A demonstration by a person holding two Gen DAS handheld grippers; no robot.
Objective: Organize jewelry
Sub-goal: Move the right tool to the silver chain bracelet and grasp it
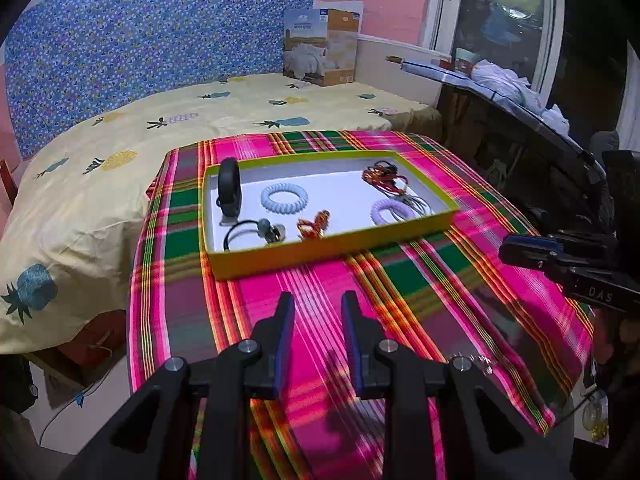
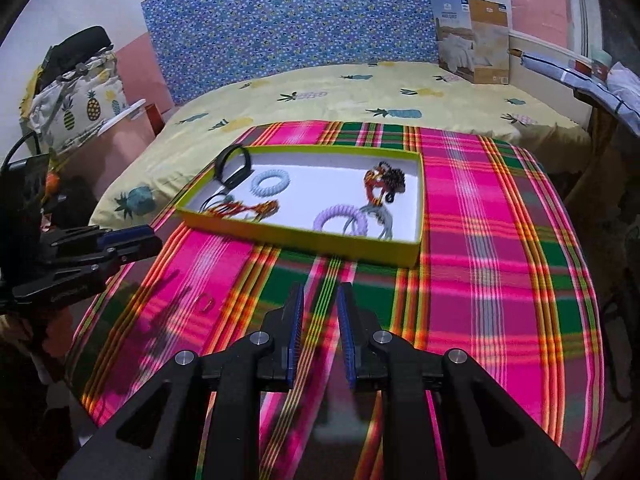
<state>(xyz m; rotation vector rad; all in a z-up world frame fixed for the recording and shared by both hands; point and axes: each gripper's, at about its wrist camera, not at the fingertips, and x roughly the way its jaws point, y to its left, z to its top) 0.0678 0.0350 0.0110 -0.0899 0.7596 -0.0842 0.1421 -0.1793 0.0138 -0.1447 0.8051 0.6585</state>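
Note:
A yellow-green tray (image 1: 280,258) (image 2: 320,246) with a white floor lies on the plaid cloth. In it are a black wristband (image 1: 230,192) (image 2: 234,168), a pale blue spiral tie (image 1: 284,198) (image 2: 270,182), a lilac spiral tie (image 1: 390,212) (image 2: 340,220), a black elastic with a bead (image 1: 252,232), orange braided bracelets (image 1: 314,226) (image 2: 248,210) and a red-and-dark bundle (image 1: 384,178) (image 2: 382,182). My left gripper (image 1: 318,306) (image 2: 132,240) hovers open over the cloth, short of the tray. My right gripper (image 2: 320,296) (image 1: 520,250) is open by a narrower gap, with nothing between its pads.
The pink and green plaid cloth (image 2: 480,240) covers a small table against a bed with a pineapple sheet (image 1: 120,140). A small ring-like piece (image 2: 205,303) lies on the cloth at the near left. A cardboard box (image 1: 320,48) stands at the bed's far corner.

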